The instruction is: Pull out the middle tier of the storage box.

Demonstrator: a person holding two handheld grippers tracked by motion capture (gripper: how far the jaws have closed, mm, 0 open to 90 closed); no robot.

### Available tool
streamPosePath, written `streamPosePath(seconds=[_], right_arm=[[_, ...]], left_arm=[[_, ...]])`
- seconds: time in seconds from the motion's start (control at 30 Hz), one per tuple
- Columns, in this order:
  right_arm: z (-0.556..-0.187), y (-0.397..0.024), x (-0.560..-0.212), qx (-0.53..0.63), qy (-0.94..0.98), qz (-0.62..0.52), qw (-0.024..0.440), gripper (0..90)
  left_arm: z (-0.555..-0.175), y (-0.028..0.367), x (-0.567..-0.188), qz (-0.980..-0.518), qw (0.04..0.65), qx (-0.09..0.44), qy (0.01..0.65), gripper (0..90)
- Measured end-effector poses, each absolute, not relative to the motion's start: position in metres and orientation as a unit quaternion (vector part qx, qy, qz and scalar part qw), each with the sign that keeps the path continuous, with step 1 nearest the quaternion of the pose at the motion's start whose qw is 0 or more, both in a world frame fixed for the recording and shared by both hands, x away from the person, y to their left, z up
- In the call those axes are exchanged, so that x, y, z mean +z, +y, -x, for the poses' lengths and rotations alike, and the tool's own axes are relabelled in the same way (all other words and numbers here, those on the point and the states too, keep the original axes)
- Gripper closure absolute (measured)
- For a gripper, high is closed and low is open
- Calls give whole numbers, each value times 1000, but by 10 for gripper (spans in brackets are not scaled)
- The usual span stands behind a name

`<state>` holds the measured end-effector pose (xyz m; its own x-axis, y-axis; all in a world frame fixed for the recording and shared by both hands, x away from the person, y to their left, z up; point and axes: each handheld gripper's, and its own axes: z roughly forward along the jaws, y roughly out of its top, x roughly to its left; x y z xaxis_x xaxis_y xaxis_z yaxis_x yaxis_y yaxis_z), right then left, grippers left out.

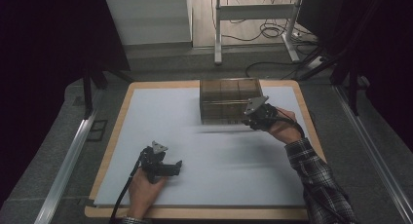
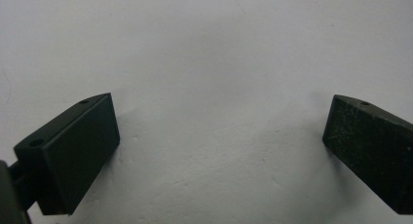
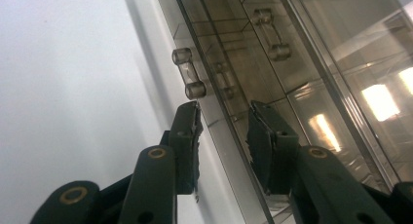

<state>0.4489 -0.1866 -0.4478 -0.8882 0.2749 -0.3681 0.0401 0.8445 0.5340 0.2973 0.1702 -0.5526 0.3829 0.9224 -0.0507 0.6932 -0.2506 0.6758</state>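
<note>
A smoky transparent box with inner compartments stands at the far middle of the white sheet. My right gripper is at the box's front right corner. In the right gripper view its jaws straddle a thin clear wall of the box, just below a small clear handle; a pale strip shows between the left pad and the wall. My left gripper rests low on the sheet near the front, jaws wide open with nothing between them.
The sheet lies on a wooden board with grey padding around it. A second clear handle sits deeper in the box. Desk legs and cables stand on the floor beyond the table.
</note>
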Motion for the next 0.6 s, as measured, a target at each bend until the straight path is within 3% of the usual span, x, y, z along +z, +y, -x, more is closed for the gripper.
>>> streamPosePath(seconds=[0.33, 0.6], right_arm=[[-469, -194, -450, 249, 951, -70, 170, 649], [-484, -194, -458, 227, 963, -33, 141, 734]], left_arm=[[-297, 170, -553, -769, 315, 182, 525, 0], [-297, 170, -553, -769, 315, 182, 525, 0]])
